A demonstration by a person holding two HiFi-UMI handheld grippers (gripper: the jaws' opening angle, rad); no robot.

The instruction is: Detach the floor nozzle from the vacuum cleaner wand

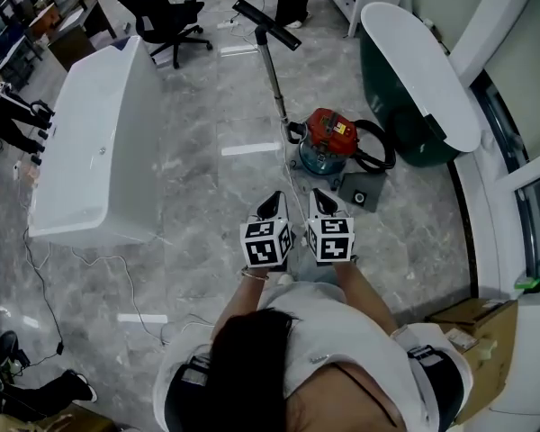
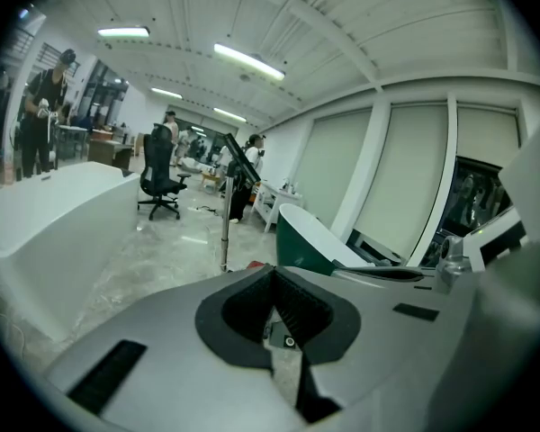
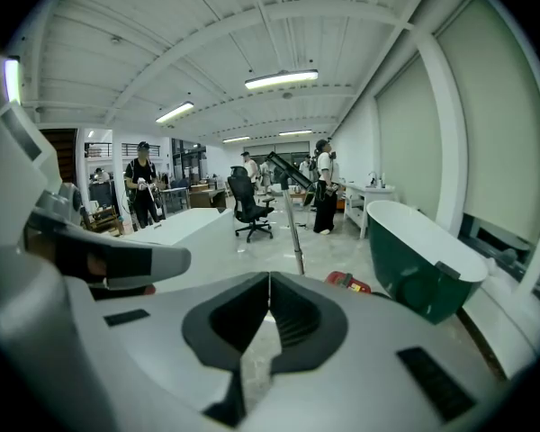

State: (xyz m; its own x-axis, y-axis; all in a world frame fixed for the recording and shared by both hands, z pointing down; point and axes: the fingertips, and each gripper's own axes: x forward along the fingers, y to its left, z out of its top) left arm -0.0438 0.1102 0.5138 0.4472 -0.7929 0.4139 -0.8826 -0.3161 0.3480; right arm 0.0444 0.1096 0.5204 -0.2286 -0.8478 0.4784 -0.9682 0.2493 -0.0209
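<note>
A red canister vacuum cleaner point(image 1: 330, 139) sits on the grey floor ahead of me. Its metal wand point(image 1: 273, 72) stands up from it, topped by the black floor nozzle point(image 1: 265, 24). In the right gripper view the wand point(image 3: 294, 232) and nozzle point(image 3: 288, 171) rise beyond the jaws, with the red canister point(image 3: 349, 283) low beside them. The left gripper view shows the wand point(image 2: 226, 234) and nozzle point(image 2: 240, 158) far off. My left gripper point(image 1: 272, 206) and right gripper point(image 1: 321, 203) hang side by side near my chest, both shut and empty, well short of the vacuum.
A long white bathtub point(image 1: 99, 151) lies on the left, a dark green tub point(image 1: 412, 79) on the right. A grey box point(image 1: 364, 190) rests by the canister. A black office chair point(image 1: 162, 16) stands behind. Cables point(image 1: 117, 277) trail on the floor. People stand far back.
</note>
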